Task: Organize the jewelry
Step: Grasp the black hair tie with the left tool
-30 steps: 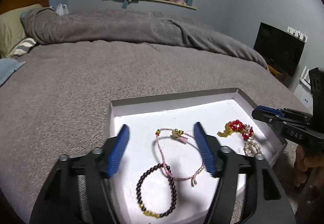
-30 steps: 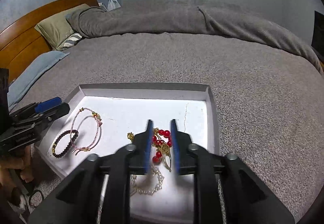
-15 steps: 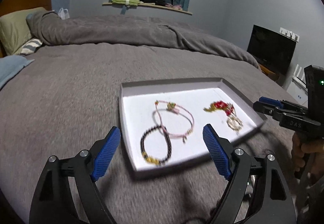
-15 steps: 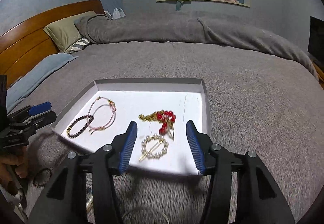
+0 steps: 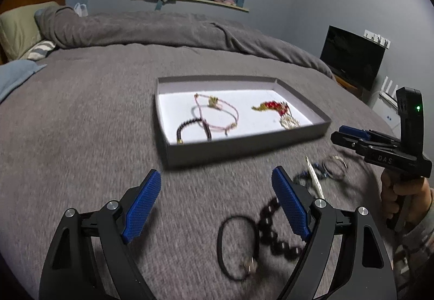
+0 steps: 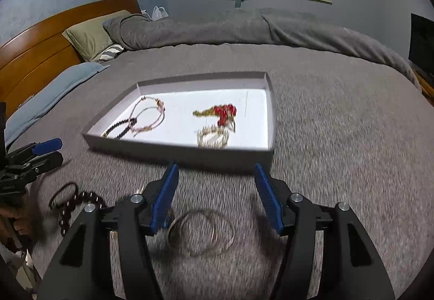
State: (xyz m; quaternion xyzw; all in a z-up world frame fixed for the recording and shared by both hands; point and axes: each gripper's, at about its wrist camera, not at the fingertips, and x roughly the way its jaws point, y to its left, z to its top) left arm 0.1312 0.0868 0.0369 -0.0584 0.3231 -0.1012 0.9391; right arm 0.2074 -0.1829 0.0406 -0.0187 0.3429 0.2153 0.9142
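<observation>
Both grippers have drawn back from the grey tray (image 5: pixel 244 149), which a second ago lay under their fingers and now sits at mid-frame in both views, past the fingertips. In the left wrist view the left gripper (image 5: pixel 215 206) stands wide open with nothing between its blue pads, having widened a little over the last second. Over bare blanket (image 5: pixel 81 123), its right finger covers part of a dark beaded bracelet (image 5: pixel 271 229), and a thin black band (image 5: pixel 238 245) lies just left of those beads, at lower centre. In the right wrist view the right gripper (image 6: pixel 217 195) has just been opening from nearly closed; its jaws now stand about half apart and hold nothing. A bundle of thin silver bangles (image 6: pixel 200 232) lies on the blanket low in the frame, below the gap between its fingers.

Inside the tray lie a pink cord bracelet (image 5: pixel 217 113) overlapping a dark bead bracelet (image 5: pixel 194 129) on the left, and a red and gold piece (image 5: pixel 271 106) above a pale pearl-like piece (image 5: pixel 290 122) on the right; motion blurs the detail. Between the left gripper and the other gripper at the right edge lie a silver pin (image 5: pixel 314 175) and more rings, blurred. A hand (image 5: pixel 401 199) grips that gripper's handle, whose side reads "DAS". A black screen (image 5: pixel 352 58) stands at upper right, and a pillow (image 6: pixel 92 34) and wooden headboard (image 6: pixel 40 42) at upper left.
</observation>
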